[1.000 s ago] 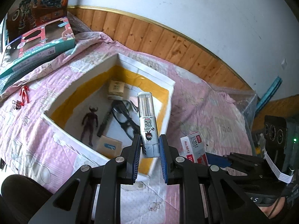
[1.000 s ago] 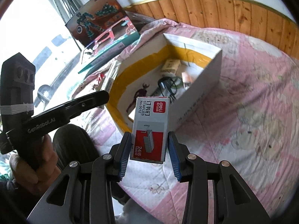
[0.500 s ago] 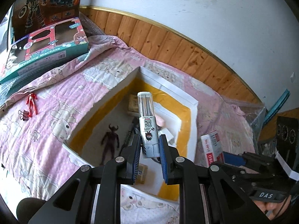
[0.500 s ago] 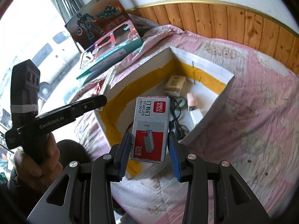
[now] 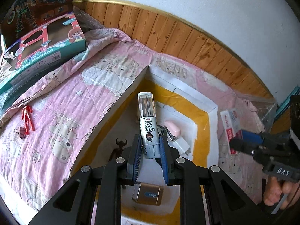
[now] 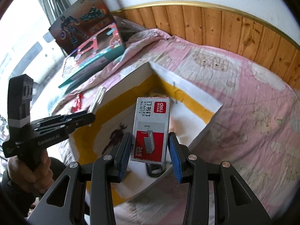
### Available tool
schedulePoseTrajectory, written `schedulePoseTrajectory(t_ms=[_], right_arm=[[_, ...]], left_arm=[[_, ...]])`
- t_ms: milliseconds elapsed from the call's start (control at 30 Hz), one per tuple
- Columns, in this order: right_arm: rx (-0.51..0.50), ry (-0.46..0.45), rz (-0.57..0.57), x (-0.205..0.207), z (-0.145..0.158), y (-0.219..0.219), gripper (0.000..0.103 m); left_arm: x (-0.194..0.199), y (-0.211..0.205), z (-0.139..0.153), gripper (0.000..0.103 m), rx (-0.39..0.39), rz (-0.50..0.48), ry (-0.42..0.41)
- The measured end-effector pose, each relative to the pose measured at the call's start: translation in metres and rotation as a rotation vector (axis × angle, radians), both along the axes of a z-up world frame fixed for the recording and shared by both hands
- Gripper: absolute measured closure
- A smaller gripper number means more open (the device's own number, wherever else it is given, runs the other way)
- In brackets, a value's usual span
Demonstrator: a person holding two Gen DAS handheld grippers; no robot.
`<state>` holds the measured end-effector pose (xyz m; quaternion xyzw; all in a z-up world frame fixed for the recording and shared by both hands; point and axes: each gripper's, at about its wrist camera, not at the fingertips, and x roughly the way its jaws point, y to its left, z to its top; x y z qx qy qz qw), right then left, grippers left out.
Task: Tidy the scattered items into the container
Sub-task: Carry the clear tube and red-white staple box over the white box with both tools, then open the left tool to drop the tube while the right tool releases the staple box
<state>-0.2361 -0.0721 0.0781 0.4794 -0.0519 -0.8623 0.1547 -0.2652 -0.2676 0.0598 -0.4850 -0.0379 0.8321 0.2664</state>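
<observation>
My left gripper (image 5: 150,146) is shut on a clear-topped tube with a QR label (image 5: 147,116), held over the inside of the white box with yellow tape (image 5: 187,91). In the box lie a dark figurine (image 5: 120,146), a pink and white stapler (image 5: 174,131) and a tan case (image 5: 148,195). My right gripper (image 6: 150,150) is shut on a grey and red staples box (image 6: 151,129), held above the same white box (image 6: 196,97). The left gripper (image 6: 82,118) shows at the left of the right wrist view, over the box's near wall.
A pink quilt (image 5: 75,103) covers the bed. Red clips (image 5: 27,116) and a black binder clip (image 5: 20,132) lie on it left of the box. Toy boxes (image 5: 43,50) are stacked at the far left. A wooden wall panel (image 5: 187,37) runs behind.
Both grippers have moved forward and over the white box with their loads still held. The box's inside now lies right below the tube and the staples box.
</observation>
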Motion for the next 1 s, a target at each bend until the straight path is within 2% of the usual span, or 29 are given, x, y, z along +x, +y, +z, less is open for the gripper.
schedulePoseTrajectory(t_ms=[400,700,933,1000], right_arm=[[0.112,-0.066,0.000,-0.058,-0.038,0.008,0.062],[0.177,-0.103,0.032,-0.077,-0.062,0.004,0.062],[0.219,-0.118,0.030,-0.090,-0.075,0.004,0.059],[0.242,-0.118,0.025,-0.092,-0.079,0.005,0.056]], left_arm=[[-0.043,0.042,-0.025,0.082,-0.137,-0.042,-0.054],[-0.070,0.061,-0.054,0.082,-0.194,-0.051,-0.135],[-0.085,0.070,-0.078,0.082,-0.263,-0.047,-0.152],[-0.092,0.069,-0.085,0.078,-0.247,-0.034,-0.187]])
